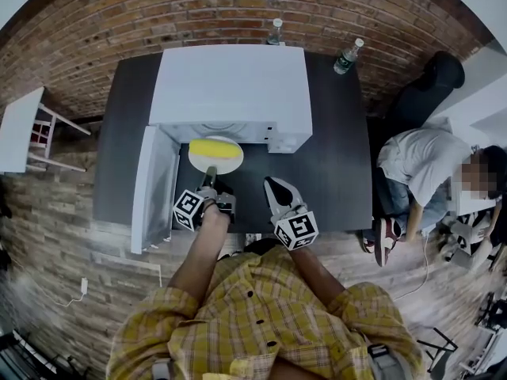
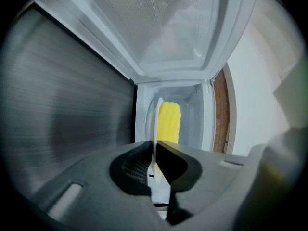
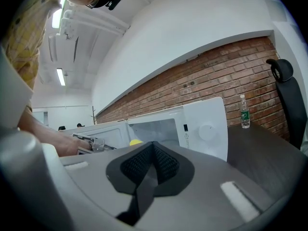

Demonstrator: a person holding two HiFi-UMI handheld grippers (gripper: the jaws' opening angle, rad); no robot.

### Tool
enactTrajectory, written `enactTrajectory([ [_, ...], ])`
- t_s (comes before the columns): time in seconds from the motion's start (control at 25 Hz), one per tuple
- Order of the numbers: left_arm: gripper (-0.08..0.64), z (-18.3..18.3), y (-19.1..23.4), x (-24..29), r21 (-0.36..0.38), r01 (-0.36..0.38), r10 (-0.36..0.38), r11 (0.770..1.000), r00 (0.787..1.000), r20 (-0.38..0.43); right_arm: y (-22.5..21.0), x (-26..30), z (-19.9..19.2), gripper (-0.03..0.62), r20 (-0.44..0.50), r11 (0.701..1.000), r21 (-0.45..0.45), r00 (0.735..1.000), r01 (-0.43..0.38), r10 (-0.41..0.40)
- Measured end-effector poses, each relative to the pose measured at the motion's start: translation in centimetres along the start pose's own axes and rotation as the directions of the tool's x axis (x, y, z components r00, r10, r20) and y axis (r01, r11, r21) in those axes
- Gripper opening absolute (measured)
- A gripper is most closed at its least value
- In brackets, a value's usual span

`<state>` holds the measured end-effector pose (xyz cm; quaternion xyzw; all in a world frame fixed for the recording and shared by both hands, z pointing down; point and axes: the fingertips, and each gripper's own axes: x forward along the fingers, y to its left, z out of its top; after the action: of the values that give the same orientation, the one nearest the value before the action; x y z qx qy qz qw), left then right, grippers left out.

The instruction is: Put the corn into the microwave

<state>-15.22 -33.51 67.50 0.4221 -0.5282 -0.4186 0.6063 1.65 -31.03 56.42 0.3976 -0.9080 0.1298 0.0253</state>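
A yellow corn cob (image 1: 215, 148) lies on a white plate (image 1: 230, 165) just in front of the white microwave's (image 1: 230, 85) open cavity, on the dark table (image 1: 333, 165). The door (image 1: 154, 187) is swung out to the left. My left gripper (image 1: 210, 172) is shut on the plate's near rim. In the left gripper view the plate (image 2: 157, 121) shows edge-on between the jaws of the left gripper (image 2: 155, 147), with the corn (image 2: 169, 121) beyond and the door (image 2: 159, 28) above. My right gripper (image 1: 272, 184) hangs shut and empty to the right, its pads together (image 3: 153, 153).
Two water bottles (image 1: 275, 30) (image 1: 347, 55) stand behind the microwave. A seated person (image 1: 420, 172) and a black chair (image 1: 440, 74) are at the right of the table. A white stool (image 1: 24, 129) stands at the left. The table's front edge runs under my hands.
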Motion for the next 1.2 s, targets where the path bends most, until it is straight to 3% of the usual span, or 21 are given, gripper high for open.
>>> enactTrajectory([
  [1.2, 0.025, 1.6, 1.4, 8.6, 0.020, -0.050, 0.050, 0.999, 0.999, 0.018, -1.4, 1.1, 0.0, 0.000, -0.013, 1.000, -0.026, 1.000, 0.011, -0.011],
])
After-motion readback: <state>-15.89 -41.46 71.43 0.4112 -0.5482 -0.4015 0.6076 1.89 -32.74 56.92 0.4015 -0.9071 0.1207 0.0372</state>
